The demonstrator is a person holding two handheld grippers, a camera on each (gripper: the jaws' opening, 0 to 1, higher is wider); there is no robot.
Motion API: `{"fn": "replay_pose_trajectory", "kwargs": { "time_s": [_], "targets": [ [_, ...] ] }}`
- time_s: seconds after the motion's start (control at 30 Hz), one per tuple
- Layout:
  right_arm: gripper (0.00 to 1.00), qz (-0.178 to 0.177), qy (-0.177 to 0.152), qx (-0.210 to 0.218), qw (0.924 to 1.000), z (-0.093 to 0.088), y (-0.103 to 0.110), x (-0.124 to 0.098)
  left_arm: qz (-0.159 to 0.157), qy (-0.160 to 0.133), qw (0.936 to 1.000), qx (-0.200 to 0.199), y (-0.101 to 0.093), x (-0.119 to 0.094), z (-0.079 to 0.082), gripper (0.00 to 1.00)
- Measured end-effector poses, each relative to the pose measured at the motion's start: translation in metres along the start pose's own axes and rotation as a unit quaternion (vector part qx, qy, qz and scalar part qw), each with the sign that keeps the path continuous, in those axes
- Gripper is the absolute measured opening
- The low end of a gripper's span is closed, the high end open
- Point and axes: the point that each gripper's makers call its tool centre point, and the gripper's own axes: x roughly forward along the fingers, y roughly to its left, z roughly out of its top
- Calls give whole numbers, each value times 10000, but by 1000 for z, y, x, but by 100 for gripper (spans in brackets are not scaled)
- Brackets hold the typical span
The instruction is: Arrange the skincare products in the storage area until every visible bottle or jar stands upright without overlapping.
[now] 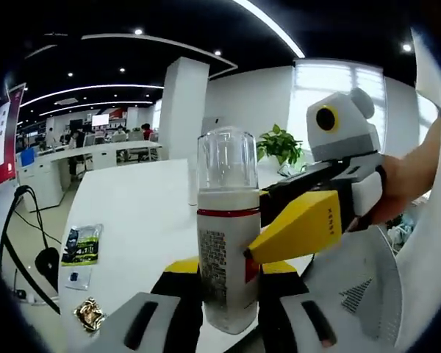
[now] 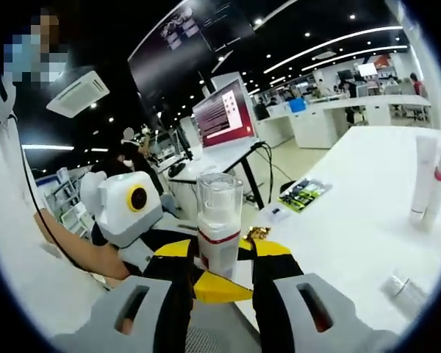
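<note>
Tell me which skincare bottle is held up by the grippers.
The white bottle with clear cap and red band, gripped by both grippers; the two slim tubes stand untouched on the white table.

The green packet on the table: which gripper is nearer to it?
Hard to say: both grippers meet at the bottle, apart from the green packet. The left gripper holds the bottle's base; the right gripper touches its side.

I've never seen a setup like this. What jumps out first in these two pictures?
A white bottle with a clear cap stands upright, gripped between the left hand-held gripper. The yellow-tipped right hand-held gripper touches its side. On the white table, two slim white tubes stand at the right.
</note>
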Motion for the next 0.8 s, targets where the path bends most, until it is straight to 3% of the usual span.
{"fn": "replay_pose_trajectory", "kwargs": {
  "time_s": [0.67,0.8],
  "targets": [
    [28,-63,13,88,9999,-7,-3,-12,-88,89,9999,-18,-5,1,-3,27],
    [28,-56,-32,106,9999,-7,-4,-15,-244,130,9994,-216,-8,2,-4,27]
  ]
}}
